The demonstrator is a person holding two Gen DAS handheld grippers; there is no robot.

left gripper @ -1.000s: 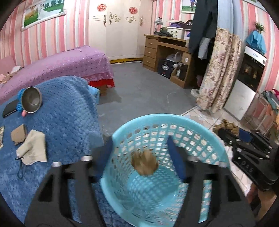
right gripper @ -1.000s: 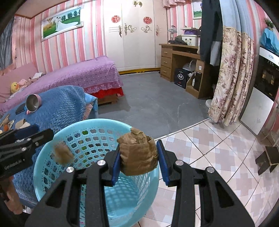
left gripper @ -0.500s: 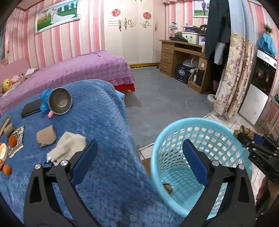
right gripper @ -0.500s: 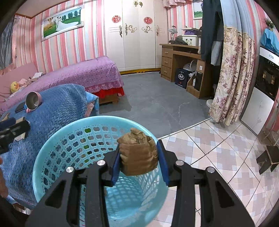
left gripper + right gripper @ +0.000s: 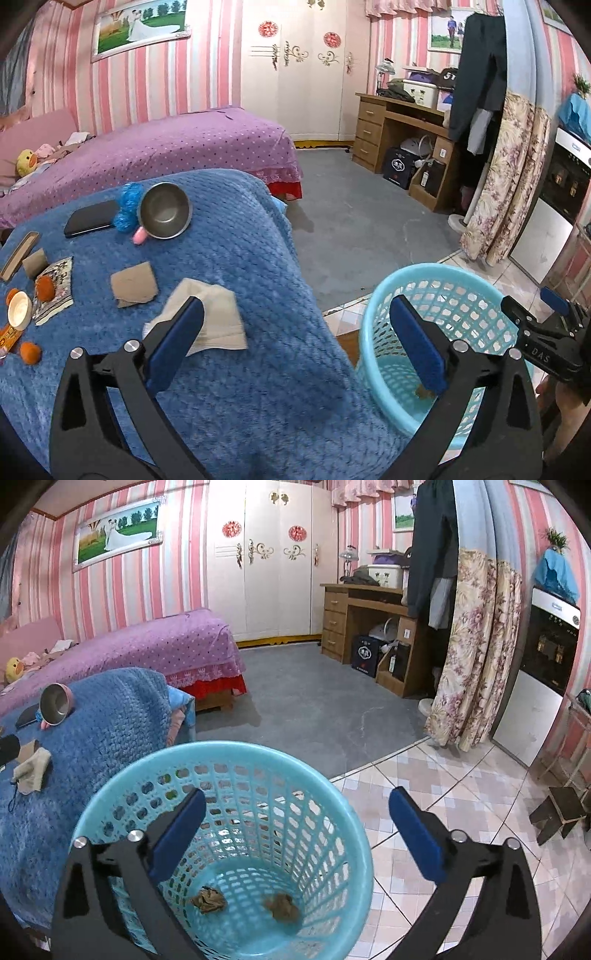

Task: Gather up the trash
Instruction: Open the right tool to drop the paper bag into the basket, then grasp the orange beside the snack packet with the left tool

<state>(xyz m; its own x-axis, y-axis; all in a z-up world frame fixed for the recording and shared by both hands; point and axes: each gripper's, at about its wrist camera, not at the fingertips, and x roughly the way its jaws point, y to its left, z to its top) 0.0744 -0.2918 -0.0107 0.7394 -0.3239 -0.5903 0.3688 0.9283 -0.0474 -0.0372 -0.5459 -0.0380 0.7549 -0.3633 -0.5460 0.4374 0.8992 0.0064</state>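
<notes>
The light blue mesh basket (image 5: 229, 760) stands on the floor beside the blue-blanketed table (image 5: 236, 258). Two brown crumpled paper wads (image 5: 208, 899) (image 5: 282, 906) lie on its bottom. My right gripper (image 5: 295, 823) hangs over the basket; its jaws are opening and nothing is between them. My left gripper (image 5: 295, 343) is open and empty above the table's edge, with the basket (image 5: 436, 273) at its right. Ahead of it on the blanket lie a beige crumpled cloth or paper (image 5: 210, 321) and a brown cardboard scrap (image 5: 133, 284).
On the blanket are a steel bowl (image 5: 165, 216), a black phone (image 5: 90, 223), a small white bowl (image 5: 19, 310) and orange fruits (image 5: 45, 288). A purple bed (image 5: 166, 144), a wooden desk (image 5: 399, 125) and a floral curtain (image 5: 476, 646) ring the grey floor.
My right gripper opened and its brown wad dropped into the basket. The left gripper swung left from over the basket to over the blanket, its jaws widening.
</notes>
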